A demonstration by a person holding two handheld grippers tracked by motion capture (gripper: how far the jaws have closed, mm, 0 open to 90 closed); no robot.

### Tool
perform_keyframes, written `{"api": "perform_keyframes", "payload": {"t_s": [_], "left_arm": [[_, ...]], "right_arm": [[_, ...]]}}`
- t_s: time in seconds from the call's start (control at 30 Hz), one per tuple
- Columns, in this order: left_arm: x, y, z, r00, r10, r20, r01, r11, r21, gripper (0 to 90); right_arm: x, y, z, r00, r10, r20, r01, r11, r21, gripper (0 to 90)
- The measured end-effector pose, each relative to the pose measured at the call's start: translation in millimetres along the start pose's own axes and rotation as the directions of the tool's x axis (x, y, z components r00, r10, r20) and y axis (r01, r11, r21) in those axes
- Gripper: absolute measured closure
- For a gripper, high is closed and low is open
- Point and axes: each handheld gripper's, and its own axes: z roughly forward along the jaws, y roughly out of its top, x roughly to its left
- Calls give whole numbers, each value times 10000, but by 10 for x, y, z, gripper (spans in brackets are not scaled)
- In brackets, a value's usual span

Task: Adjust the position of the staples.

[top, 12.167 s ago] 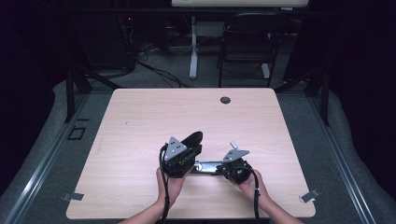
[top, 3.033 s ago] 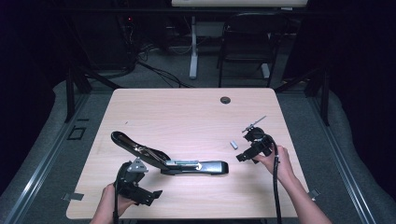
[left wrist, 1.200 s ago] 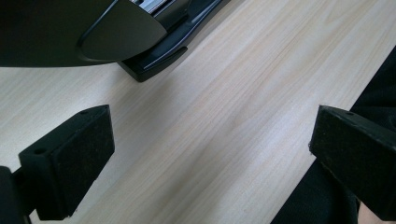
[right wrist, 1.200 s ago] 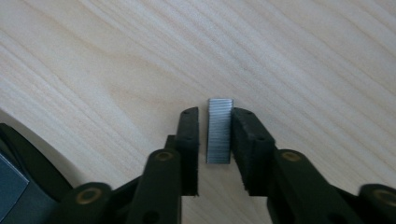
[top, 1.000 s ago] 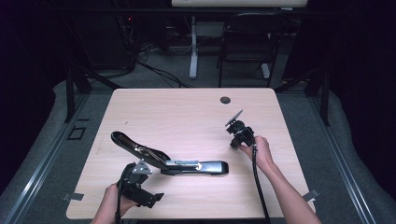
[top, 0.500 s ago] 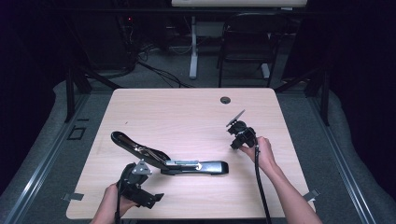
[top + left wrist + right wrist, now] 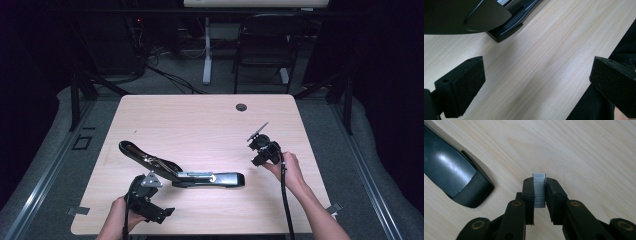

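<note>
The pale wooden counter carries a long black stapler, swung open with its top arm raised toward the left (its base lies flat). Just beside its hinge end, the left claw sits at the counter's near edge, jaws wide with nothing between them. Well to the right, the right claw is pinched narrow on a strip of staples, above the counter.

Stapler laid open on table, near front edge, left of centre. Left gripper placed just before stapler's hinge, at table front. Right gripper held right of stapler, apart from it. Staple strip clamped between right gripper's jaws. Hole set near far edge.
</note>
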Motion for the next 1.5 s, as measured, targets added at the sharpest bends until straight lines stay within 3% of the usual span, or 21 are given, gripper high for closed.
{"api": "perform_keyframes", "payload": {"t_s": [0.17, 0.27, 0.5, 0.57, 0.87, 1.23, 1.47, 1.5], "left_arm": [[-4, -17, -23, 10000, -1, 88, 2, 10000, -83, 13], [-13, -28, -22, 10000, -56, 49, 55, 9999, 111, 14], [-20, -37, -8, 9998, -168, 95, 166, 9996, 207, 7], [-2, -42, -4, 9997, -218, 144, 213, 9992, 350, 4], [26, -52, -4, 9990, -427, 135, 422, 9985, 351, 3], [72, -200, -76, 9961, -859, 192, 855, 9960, 241, 3], [70, -197, -64, 9965, -746, 369, 734, 9968, 322, 4], [73, -195, -66, 9966, -732, 374, 721, 9969, 316, 3]], "right_arm": [[6, -99, -50, 10000, 36, 26, -36, 10000, -11, 779], [54, -165, -83, 9998, 140, -116, -142, 9998, -130, 779], [155, -301, -128, 9997, -236, 24, 236, 9997, 62, 779], [156, -336, -126, 9998, -155, -151, 157, 9998, 131, 779], [221, -515, -87, 9997, -215, -108, 217, 9994, 269, 778], [250, -494, 37, 9992, -402, 60, 396, 9964, 748, 777], [249, -476, 41, 9973, -734, 39, 725, 9909, 1136, 775], [260, -488, 60, 9988, -483, 23, 480, 9952, 850, 772]]}}
